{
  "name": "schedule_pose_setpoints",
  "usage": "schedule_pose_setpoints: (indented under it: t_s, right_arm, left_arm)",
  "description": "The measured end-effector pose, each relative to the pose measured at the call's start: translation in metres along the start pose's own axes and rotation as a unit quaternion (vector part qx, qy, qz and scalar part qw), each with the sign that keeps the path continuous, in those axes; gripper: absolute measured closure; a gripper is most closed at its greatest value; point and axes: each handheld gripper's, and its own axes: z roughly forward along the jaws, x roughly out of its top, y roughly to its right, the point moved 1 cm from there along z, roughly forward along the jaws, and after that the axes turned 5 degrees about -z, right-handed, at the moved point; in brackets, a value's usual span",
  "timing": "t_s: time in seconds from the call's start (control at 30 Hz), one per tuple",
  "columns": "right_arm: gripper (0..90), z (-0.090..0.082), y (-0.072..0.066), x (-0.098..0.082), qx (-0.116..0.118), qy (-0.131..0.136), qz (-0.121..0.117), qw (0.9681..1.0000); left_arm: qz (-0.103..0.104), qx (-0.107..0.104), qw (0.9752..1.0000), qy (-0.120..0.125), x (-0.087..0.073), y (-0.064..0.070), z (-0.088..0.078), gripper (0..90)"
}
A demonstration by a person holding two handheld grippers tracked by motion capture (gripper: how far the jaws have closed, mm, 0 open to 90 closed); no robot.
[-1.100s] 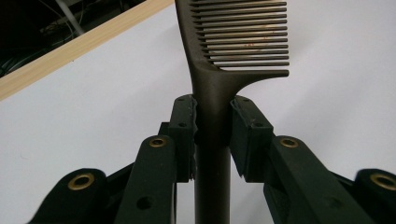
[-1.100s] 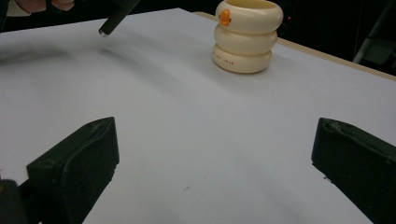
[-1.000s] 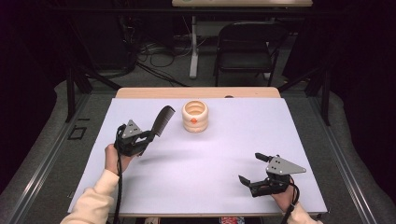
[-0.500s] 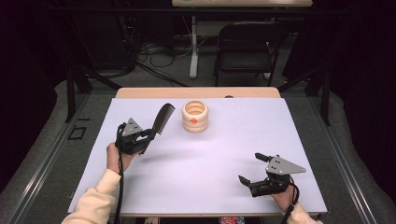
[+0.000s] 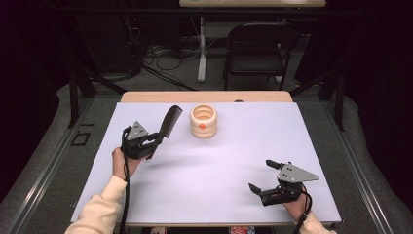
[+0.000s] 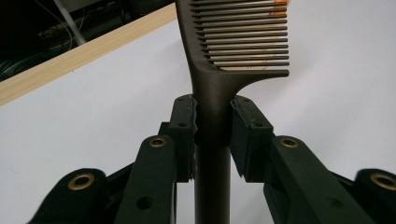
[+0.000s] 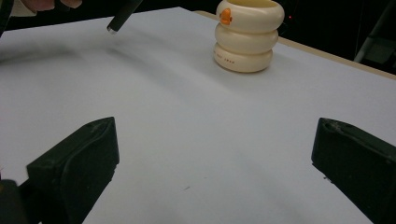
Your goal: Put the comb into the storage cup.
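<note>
1. The left gripper (image 5: pixel 152 143) is clamped on the smooth handle of a dark plastic comb (image 5: pixel 168 124), lifted over the left part of the table (image 5: pixel 234 195).
2. The comb has thin, straight teeth; its top is cut off in the left gripper view.
3. The right gripper (image 5: pixel 265 176) has its jaws wide apart, with nothing between.
4. A cream cup (image 5: pixel 203 121), shaped like stacked rings, looks glossy; its orange mark is too small to read.

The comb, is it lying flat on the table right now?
No, the comb is held off the table by the left gripper, whose jaws clamp its handle in the left gripper view.
</note>
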Motion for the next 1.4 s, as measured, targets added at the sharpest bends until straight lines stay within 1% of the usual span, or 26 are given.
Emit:
schedule_pose_setpoints:
  t_s: [0.13,0.33,0.47,0.93,1.17,1.4]
  right_arm:
    - [0.1,0.000,0.000,0.000,0.000,-0.001,0.001,1.0000]
    - [0.1,0.000,0.000,0.000,0.001,-0.002,0.001,1.0000]
    - [0.1,0.000,0.000,0.000,0.001,-0.002,0.001,1.0000]
    - [0.1,0.000,0.000,0.000,0.001,-0.003,0.002,1.0000]
    - [0.1,0.000,0.000,0.000,0.001,-0.003,0.002,1.0000]
    - [0.1,0.000,0.000,0.000,0.001,-0.003,0.003,1.0000]
  left_arm:
    - [-0.006,-0.002,1.0000,0.006,0.002,-0.001,0.002,71.6]
    - [-0.005,-0.004,1.0000,0.006,0.004,-0.001,0.004,71.6]
    - [-0.009,-0.007,0.9999,0.012,0.006,-0.001,0.005,71.6]
    - [-0.013,-0.011,0.9997,0.016,0.012,-0.002,0.010,71.6]
    - [-0.010,-0.013,0.9998,0.014,0.014,-0.001,0.013,71.6]
    - [-0.010,-0.015,0.9997,0.018,0.018,-0.001,0.014,71.6]
